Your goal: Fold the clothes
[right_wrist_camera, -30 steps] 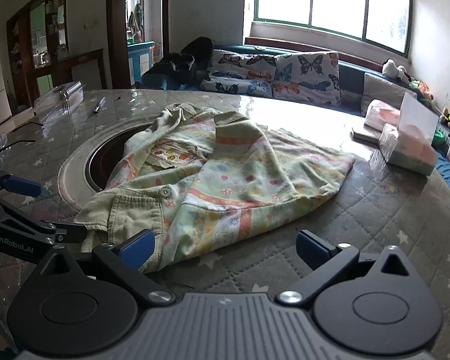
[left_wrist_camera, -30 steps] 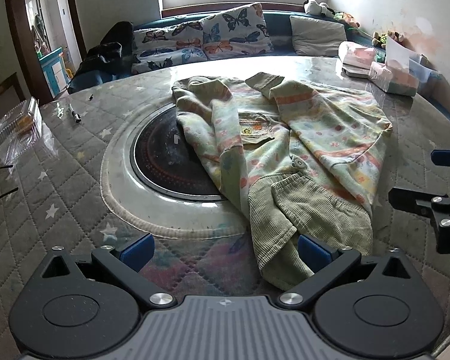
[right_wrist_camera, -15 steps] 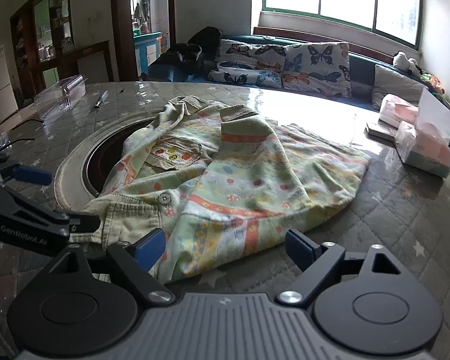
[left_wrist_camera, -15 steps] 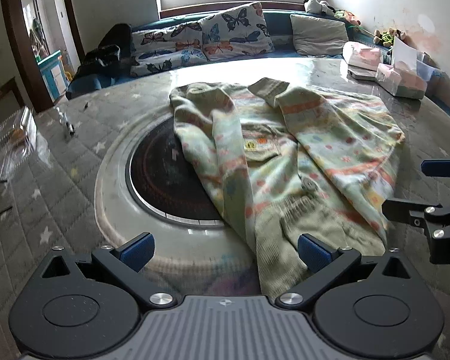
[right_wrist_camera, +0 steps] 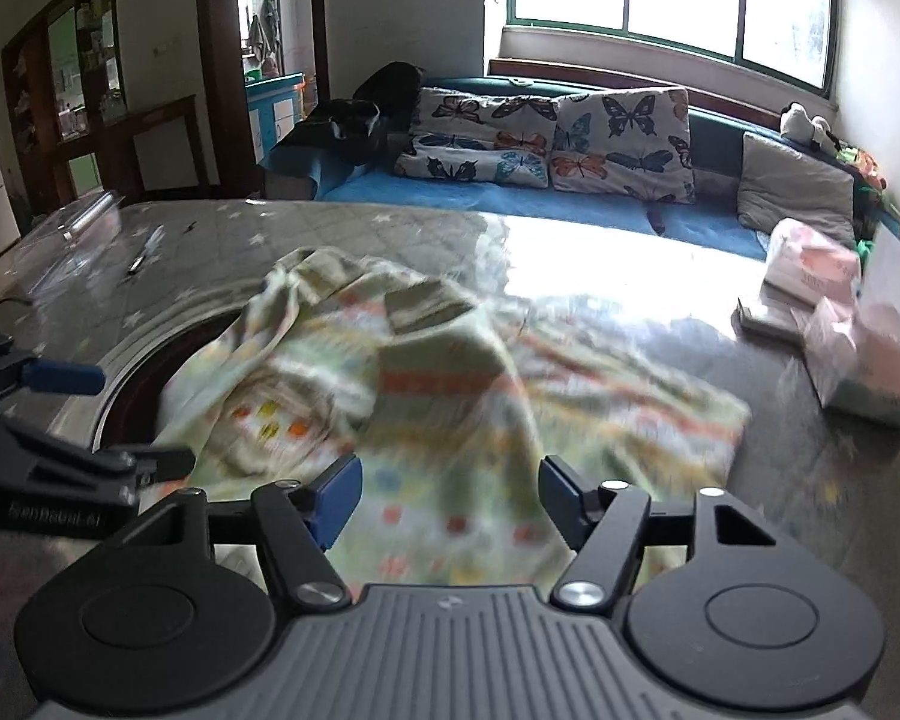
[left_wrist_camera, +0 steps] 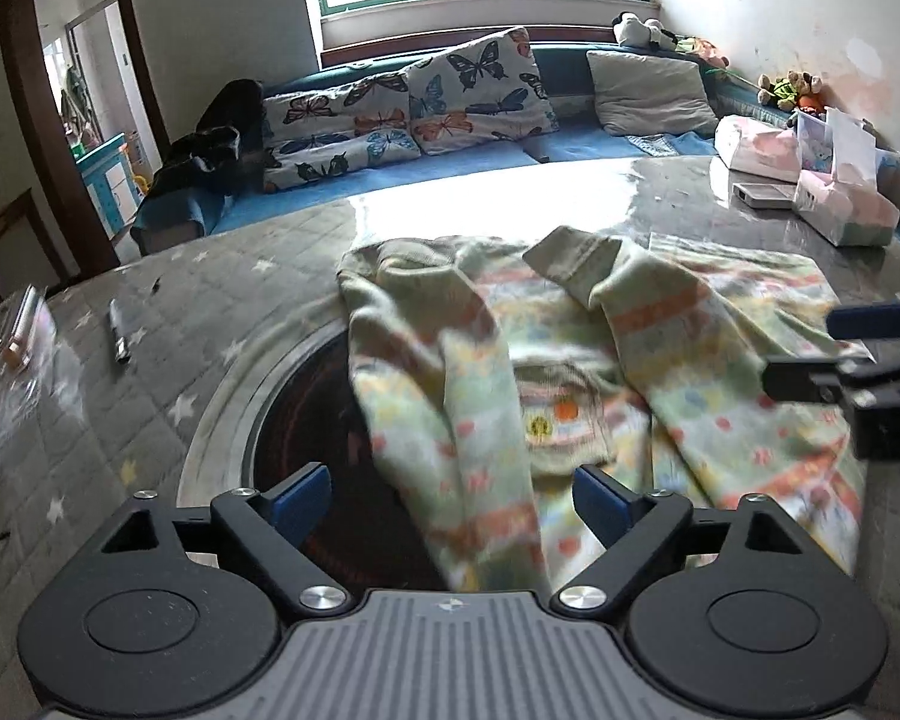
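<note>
A pale green patterned child's jacket lies crumpled on the round table, partly over the dark round inset. It also shows in the right wrist view. My left gripper is open and empty, low over the jacket's near sleeve. My right gripper is open and empty, low over the jacket's body. The right gripper shows at the right edge of the left wrist view. The left gripper shows at the left edge of the right wrist view.
A pen and a clear plastic box lie at the table's left. Tissue packs and a flat box sit at the right. A blue sofa with butterfly cushions runs behind the table.
Both grippers have moved forward and lower over the jacket. The jacket's hem has passed beneath them. The right gripper's jaws have narrowed slightly. The jacket has not moved.
</note>
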